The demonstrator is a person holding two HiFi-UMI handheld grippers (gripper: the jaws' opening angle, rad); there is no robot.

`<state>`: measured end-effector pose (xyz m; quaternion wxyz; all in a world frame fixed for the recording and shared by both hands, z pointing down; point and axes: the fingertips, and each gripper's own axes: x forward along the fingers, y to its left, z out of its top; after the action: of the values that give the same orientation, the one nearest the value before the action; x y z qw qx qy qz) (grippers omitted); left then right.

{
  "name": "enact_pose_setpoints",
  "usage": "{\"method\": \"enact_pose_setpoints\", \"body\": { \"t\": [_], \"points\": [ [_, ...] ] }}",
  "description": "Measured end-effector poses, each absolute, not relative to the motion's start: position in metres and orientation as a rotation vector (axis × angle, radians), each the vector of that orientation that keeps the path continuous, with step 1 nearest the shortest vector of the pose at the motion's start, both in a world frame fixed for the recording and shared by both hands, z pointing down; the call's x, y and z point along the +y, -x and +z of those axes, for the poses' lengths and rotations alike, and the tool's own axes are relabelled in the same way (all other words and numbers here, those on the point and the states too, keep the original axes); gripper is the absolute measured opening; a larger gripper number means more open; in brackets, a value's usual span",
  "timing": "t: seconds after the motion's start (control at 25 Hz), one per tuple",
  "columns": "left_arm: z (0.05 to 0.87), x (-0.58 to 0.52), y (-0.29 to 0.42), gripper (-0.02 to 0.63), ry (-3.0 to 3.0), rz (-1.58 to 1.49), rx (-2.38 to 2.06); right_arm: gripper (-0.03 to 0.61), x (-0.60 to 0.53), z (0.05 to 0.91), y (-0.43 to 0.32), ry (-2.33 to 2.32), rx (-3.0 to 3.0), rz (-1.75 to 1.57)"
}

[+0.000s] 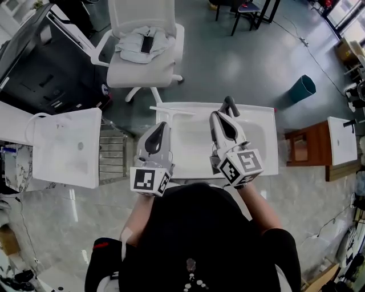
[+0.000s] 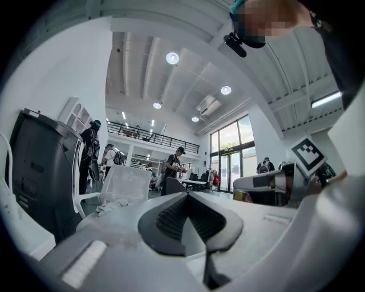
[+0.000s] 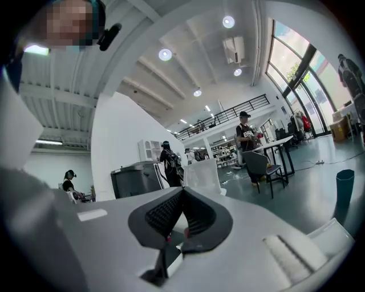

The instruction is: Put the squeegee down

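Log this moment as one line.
left hand-held gripper: shut, empty | right hand-held gripper: shut, empty | both: above white basin | squeegee: apparently the white T-shaped piece on far basin rim, ungripped

head view: steeply down | gripper views: level, along jaws | shared: white chair (image 1: pixel 142 14)

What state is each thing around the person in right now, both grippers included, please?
left gripper: fingers shut, empty.
right gripper: fingers shut, empty.
squeegee: lying flat at the white basin's far left corner, in neither gripper.
office chair: unoccupied, clothing heaped on its seat.
teal bin: upright, open-topped.
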<state>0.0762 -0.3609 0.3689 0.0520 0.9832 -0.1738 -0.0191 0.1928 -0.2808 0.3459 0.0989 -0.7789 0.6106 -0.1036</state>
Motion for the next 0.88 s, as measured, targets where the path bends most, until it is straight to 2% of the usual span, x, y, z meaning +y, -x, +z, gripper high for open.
{"method": "enact_pose_setpoints", "body": {
  "t": [0.24, 0.88],
  "points": [
    [0.359, -0.353, -0.077, 0.002, -3.019, -0.085, -0.548, 0.002, -0.268, 0.315, -0.185, 2.279, 1.869, -0.16],
    [0.363, -0.347, -0.075, 0.003, -3.009, -0.089, -0.564, 0.002, -0.264, 0.313, -0.179, 2.25, 1.892, -0.133]
  ]
}}
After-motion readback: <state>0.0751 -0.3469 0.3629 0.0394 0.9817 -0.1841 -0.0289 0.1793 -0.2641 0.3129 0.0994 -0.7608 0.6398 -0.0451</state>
